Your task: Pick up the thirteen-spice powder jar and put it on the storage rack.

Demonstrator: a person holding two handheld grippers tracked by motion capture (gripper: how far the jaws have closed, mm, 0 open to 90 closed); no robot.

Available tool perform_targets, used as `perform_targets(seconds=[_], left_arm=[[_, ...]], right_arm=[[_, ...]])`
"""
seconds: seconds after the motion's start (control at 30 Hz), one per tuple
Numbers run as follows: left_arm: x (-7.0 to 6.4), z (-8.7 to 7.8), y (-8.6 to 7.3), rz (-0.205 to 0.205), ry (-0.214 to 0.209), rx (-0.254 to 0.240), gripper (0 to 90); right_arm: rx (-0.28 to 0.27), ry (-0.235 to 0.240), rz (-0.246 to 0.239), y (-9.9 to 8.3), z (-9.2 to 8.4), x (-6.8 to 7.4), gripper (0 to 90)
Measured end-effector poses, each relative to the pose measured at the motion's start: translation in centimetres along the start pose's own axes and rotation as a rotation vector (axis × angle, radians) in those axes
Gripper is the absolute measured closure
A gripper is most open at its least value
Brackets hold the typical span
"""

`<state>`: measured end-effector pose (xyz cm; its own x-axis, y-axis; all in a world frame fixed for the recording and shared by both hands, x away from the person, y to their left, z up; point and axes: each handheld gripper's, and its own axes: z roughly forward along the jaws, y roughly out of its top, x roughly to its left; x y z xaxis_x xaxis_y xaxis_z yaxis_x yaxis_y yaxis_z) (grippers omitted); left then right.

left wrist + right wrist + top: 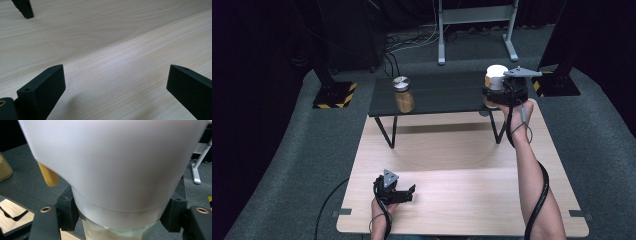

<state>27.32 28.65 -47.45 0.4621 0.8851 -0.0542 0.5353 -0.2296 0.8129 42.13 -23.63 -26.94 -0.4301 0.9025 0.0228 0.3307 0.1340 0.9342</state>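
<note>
right gripper (120,220): clamped on white-lidded jar (112,170) (between its jaws) | left gripper (115,87): spread, empty

Dim dark surroundings, bright glare on the wooden table (462,190), near white lid (112,162) blurred.

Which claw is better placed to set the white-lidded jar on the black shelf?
Right: the right claw is shut on the white-lidded jar at the black shelf; the left claw rests open, far off.
</note>
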Motion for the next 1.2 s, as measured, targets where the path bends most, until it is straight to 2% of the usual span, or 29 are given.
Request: perform_targets(seconds=[0.53,0.83,1.2], left_arm=[[0.0,0.0,0.1,0.001,-0.001,0.005,1.7],[-0.1,0.0,0.1,0.005,0.004,0.006,1.7],[-0.1,0.0,0.1,0.006,0.005,0.007,1.7]], right_arm=[[0.005,0.001,0.005,0.0,1.5,0.0,30.0],[-0.036,-0.003,-0.005,-1.3,1.4,0.0,30.2],[-0.037,-0.010,0.000,-1.3,1.4,0.2,29.9]])
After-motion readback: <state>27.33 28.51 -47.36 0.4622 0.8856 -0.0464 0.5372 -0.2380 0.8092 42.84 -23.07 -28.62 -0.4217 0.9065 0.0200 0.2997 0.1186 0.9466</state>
